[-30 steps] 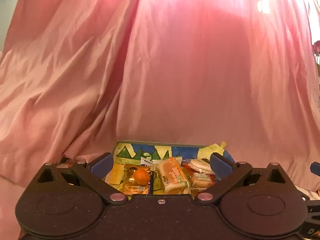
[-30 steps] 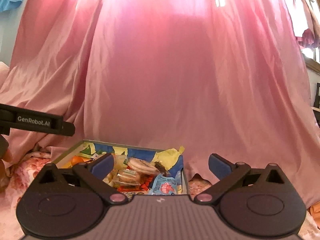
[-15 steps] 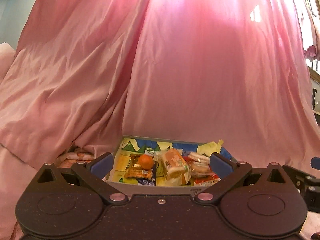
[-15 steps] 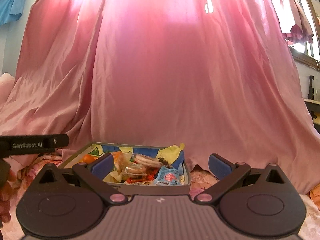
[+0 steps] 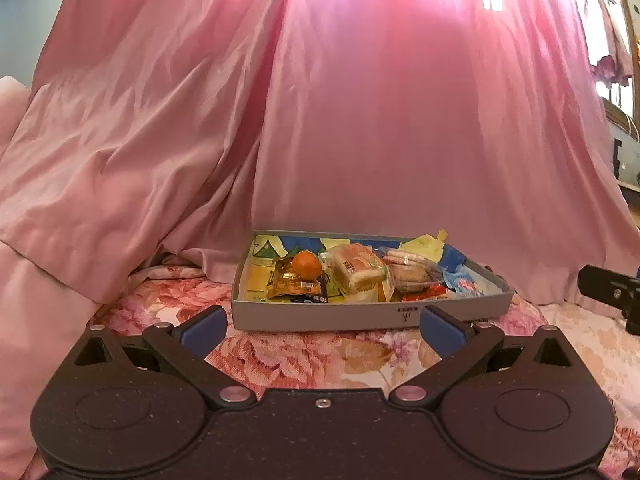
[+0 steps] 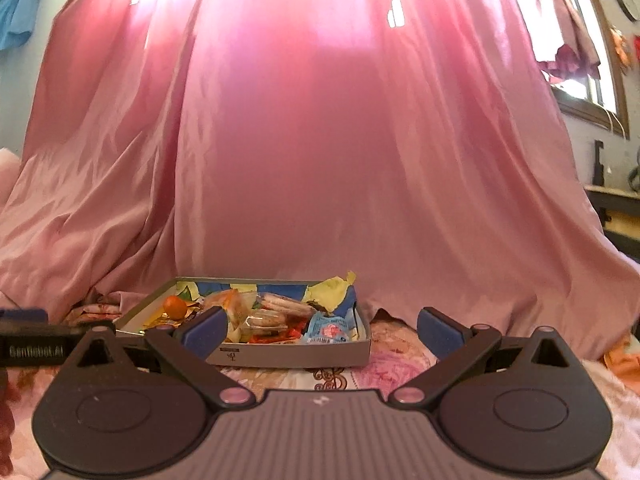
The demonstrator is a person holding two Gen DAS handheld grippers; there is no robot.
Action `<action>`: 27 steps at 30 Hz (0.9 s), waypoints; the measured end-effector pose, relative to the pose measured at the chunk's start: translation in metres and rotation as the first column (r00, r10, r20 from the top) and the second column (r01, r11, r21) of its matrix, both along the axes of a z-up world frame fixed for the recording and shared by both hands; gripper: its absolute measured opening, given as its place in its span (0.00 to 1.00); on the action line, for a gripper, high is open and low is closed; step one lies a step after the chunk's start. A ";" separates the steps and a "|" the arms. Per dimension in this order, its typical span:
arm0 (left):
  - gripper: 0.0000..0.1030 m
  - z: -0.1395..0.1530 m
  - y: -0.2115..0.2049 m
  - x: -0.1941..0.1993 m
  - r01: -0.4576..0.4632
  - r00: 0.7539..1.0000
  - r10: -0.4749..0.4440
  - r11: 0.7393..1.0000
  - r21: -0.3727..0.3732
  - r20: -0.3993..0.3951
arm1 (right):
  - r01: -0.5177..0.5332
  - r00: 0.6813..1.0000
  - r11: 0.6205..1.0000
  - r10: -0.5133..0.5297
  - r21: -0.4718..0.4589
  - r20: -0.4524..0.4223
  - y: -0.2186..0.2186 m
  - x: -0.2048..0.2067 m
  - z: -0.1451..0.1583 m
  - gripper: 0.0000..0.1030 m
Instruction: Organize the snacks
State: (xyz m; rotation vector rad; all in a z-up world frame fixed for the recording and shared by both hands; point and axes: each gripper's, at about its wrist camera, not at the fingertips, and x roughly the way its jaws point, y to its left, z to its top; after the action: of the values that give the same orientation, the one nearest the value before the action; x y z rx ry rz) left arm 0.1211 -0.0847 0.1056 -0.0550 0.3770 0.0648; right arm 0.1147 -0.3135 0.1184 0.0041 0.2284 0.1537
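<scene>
Holding: I have the left gripper (image 5: 322, 326) and right gripper (image 6: 322, 326) both spread wide, nothing between the fingers.
Box: one grey box (image 5: 360, 316) on the floral cloth (image 5: 320, 356), just ahead of both grippers, not touching them.
Room: bare cloth between my fingertips and the box's near wall; the pink curtain (image 5: 360, 120) hangs close behind its far wall.
Count: I see one orange (image 5: 307, 265), one bread pack (image 5: 356, 270), one cookie pack (image 5: 408, 270), one blue packet (image 6: 328, 328).
Views: the right shows a window (image 6: 592, 80); the left shows more cloth left of the box.
</scene>
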 end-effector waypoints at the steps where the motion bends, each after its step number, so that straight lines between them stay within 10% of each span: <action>1: 0.99 -0.001 0.001 -0.002 0.005 1.000 -0.005 1.000 0.005 0.001 | 0.005 1.000 1.000 -0.005 -0.001 0.001 0.001 -0.002 -0.002 1.00; 27: 0.99 -0.053 0.022 -0.026 -0.028 0.988 0.026 1.000 -0.008 -0.155 | -0.106 0.983 0.992 0.093 -0.075 -0.156 0.031 -0.032 -0.057 1.00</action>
State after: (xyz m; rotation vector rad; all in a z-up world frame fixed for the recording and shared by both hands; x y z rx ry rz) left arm 0.0954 -0.0623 0.0529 -0.0658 0.5324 0.0945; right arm 0.0831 -0.2823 0.0611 -0.0783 0.3873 0.2440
